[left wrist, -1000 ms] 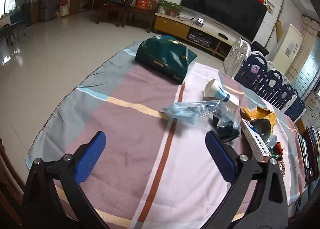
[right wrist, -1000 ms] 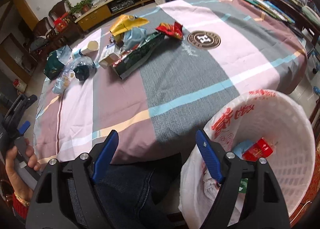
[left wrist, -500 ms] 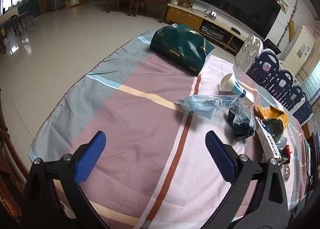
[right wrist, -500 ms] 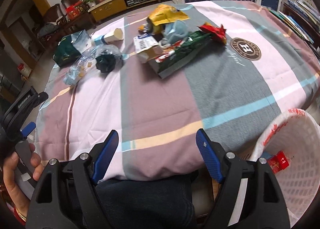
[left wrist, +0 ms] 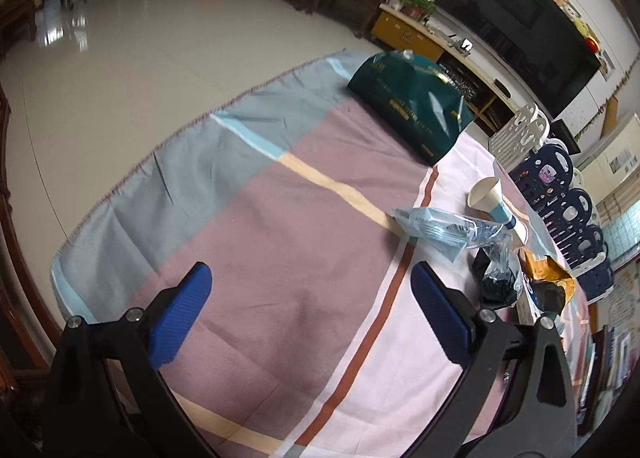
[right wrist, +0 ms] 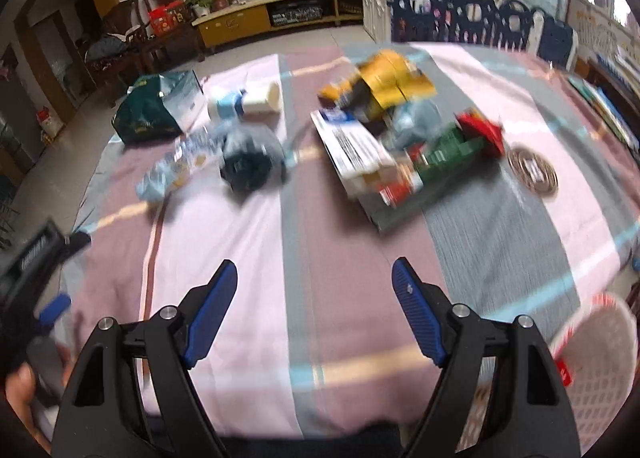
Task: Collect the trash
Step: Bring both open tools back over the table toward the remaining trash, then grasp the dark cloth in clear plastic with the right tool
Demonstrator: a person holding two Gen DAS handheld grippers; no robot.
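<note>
Trash lies across the striped tablecloth (right wrist: 320, 318). There is a dark green bag (left wrist: 412, 110) (right wrist: 150, 114), a paper cup (left wrist: 490, 198) (right wrist: 250, 100) on its side, a clear blue wrapper (left wrist: 440, 228) (right wrist: 176, 170) and a dark crumpled bag (left wrist: 496, 278) (right wrist: 250, 164). Further right sit a yellow wrapper (right wrist: 388, 78), a white box (right wrist: 352, 146), a green packet (right wrist: 452, 150) and a red wrapper (right wrist: 480, 130). My left gripper (left wrist: 310, 278) hangs open over bare cloth, short of the blue wrapper. My right gripper (right wrist: 315, 274) is open and empty above the near table edge.
A white lattice basket (right wrist: 596, 358) with a liner bag stands off the table at the lower right. Navy and white playpen panels (right wrist: 460, 18) line the far side. A hand (right wrist: 18, 386) on the other gripper's handle shows at the left edge.
The right view swung from above the basket to over the table, and the basket slid to the lower right corner. The left view rolled and crept forward over the cloth. Both grippers stayed open.
</note>
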